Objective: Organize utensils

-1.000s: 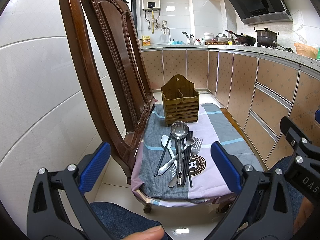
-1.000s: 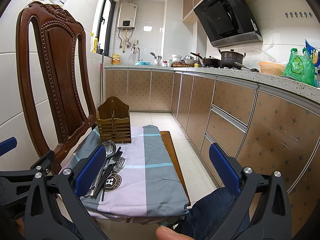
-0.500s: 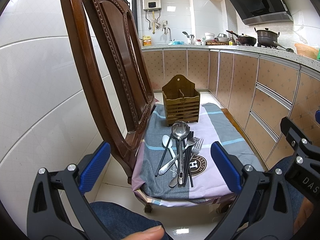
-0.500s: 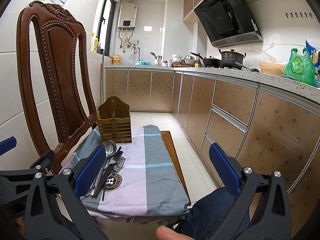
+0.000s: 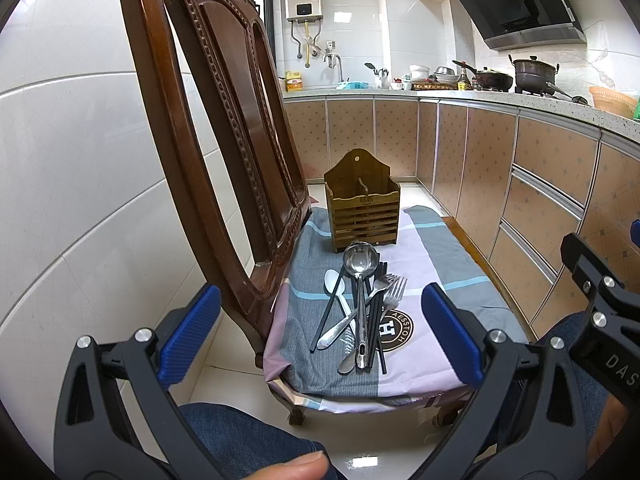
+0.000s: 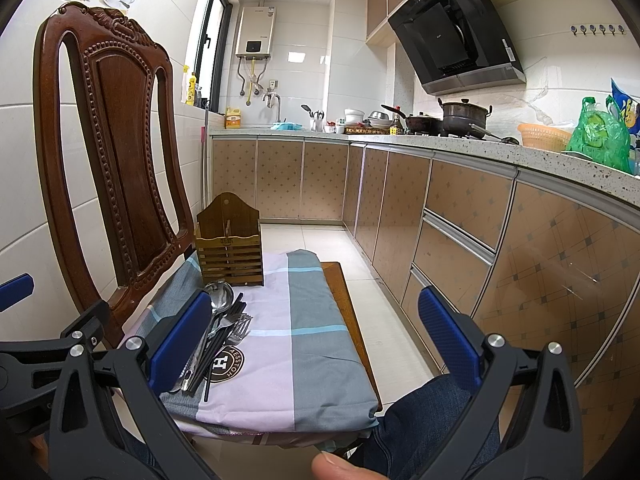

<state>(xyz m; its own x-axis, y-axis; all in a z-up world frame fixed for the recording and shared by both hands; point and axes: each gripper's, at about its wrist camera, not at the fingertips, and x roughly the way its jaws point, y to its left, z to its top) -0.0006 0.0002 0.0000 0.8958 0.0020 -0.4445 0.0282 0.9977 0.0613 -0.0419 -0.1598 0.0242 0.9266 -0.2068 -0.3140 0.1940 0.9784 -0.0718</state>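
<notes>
Left gripper (image 5: 320,338) and right gripper (image 6: 314,340) — fingers wide, holding nothing. Utensil pile (image 5: 360,304) near chair seat's (image 5: 448,248) front edge — wooden caddy (image 5: 362,212) at its back edge.

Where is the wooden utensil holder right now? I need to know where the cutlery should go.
The wooden utensil holder stands upright at the far end of the chair seat, beside the backrest, just beyond the cutlery pile.

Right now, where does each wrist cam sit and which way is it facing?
Left wrist: low before the chair, facing the utensil pile and wooden holder; shows left gripper, open, a thumb, jeans, and the right gripper's edge.
Right wrist: further right, facing down the kitchen along the cabinets; shows right gripper, open, a thumb, a knee.
Shared: chair, holder, utensil pile, checked cloth, stove pots.
</notes>
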